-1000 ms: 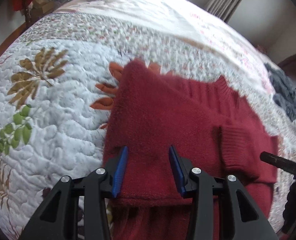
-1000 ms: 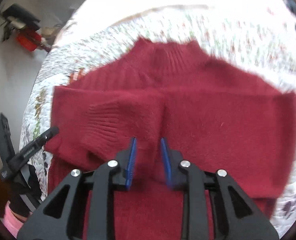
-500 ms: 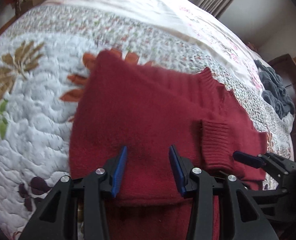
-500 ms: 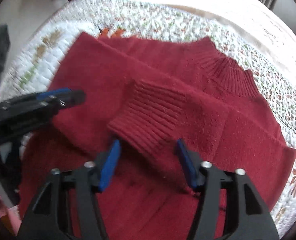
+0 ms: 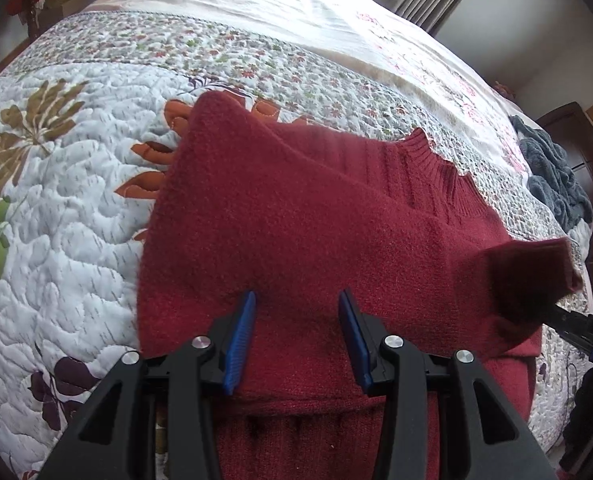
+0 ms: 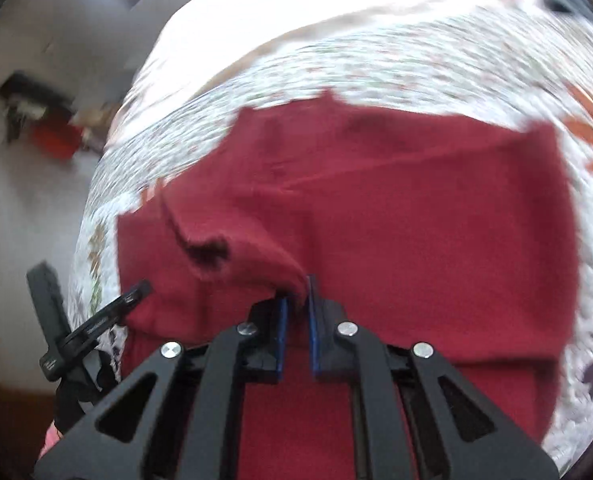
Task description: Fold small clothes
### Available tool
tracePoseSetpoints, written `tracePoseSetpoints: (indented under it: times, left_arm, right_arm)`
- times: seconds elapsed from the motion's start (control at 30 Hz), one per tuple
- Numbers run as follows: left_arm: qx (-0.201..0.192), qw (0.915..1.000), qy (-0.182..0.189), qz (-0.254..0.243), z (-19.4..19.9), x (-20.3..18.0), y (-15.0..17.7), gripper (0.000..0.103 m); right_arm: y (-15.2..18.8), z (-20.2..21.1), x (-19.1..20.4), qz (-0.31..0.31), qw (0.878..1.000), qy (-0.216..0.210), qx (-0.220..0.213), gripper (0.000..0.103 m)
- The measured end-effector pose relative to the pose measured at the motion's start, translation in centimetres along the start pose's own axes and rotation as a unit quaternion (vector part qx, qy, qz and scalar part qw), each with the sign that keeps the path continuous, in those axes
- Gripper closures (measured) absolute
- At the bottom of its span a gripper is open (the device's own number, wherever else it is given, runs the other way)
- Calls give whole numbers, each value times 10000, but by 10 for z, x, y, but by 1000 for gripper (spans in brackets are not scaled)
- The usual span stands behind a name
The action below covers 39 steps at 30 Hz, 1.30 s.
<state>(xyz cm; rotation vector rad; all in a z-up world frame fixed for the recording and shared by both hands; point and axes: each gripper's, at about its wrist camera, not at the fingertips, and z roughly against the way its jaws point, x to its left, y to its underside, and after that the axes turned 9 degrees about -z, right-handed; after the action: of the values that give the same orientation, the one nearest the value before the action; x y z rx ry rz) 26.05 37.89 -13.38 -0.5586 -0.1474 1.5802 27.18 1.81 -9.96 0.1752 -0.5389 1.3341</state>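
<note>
- Fingers of the left gripper (image 5: 295,334) stand wide apart in the left wrist view, blue pads on either side of bare knit, holding nothing; they hover low over the folded edge of the red sweater (image 5: 304,232)
- Same view: the sweater lies on the quilted bed (image 5: 56,208), its near sleeve already folded across the body, ribbed collar (image 5: 436,168) toward the far side; half a second ago its other cuff (image 5: 524,276) lay flat beside the collar, and now it is raised and blurred at the right edge, with the right gripper's black tip just under it
- A grey-blue garment (image 5: 552,176) lies well apart on the far right of the bed, untouched
- Right wrist view: fingers of the right gripper (image 6: 297,308) have gone from wide open around the cuff to nearly closed, pinching a fold of the sleeve (image 6: 232,244) between the blue pads
- This view is smeared by motion, so the gripper is likely swinging; the sleeve hangs in a loose hump from the pinch while the sweater's body (image 6: 436,220) lies flat
- The left gripper's tip (image 6: 136,292) shows at the left, beside the sweater's edge
- My reading: the second sleeve was grasped a moment ago and is being carried, probably to lay it square across the body, with the bottom-to-collar fold still to do
</note>
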Motion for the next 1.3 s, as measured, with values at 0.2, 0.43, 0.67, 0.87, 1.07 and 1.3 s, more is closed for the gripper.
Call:
tracePoseSetpoints:
  times: [0.2, 0.43, 0.67, 0.87, 1.07, 1.3]
  left_arm:
    - [14, 9999, -111, -109, -3, -4, 0, 60]
    - [-179, 9985, -274, -448, 19, -21, -6, 59]
    - [-140, 9978, -82, -649, 15, -40, -14, 54]
    - [113, 9982, -114, -585, -8, -30, 0, 54]
    - [131, 9977, -160, -639, -7, -32, 1, 54]
    - [38, 9980, -228, -582, 55, -36, 40, 49]
  right_arm:
    - [11, -13, -63, -739, 9964, -225, 346, 89]
    - [1, -13, -72, -1058, 9918, -639, 324, 63]
    - [-8, 3, -64, -824, 9951, -484, 261, 95]
    - [8, -6, -76, -809, 9962, -50, 304, 95]
    - [10, -16, -79, -816, 9962, -11, 304, 92]
    - [62, 58, -85, -549, 9982, 81, -208, 76]
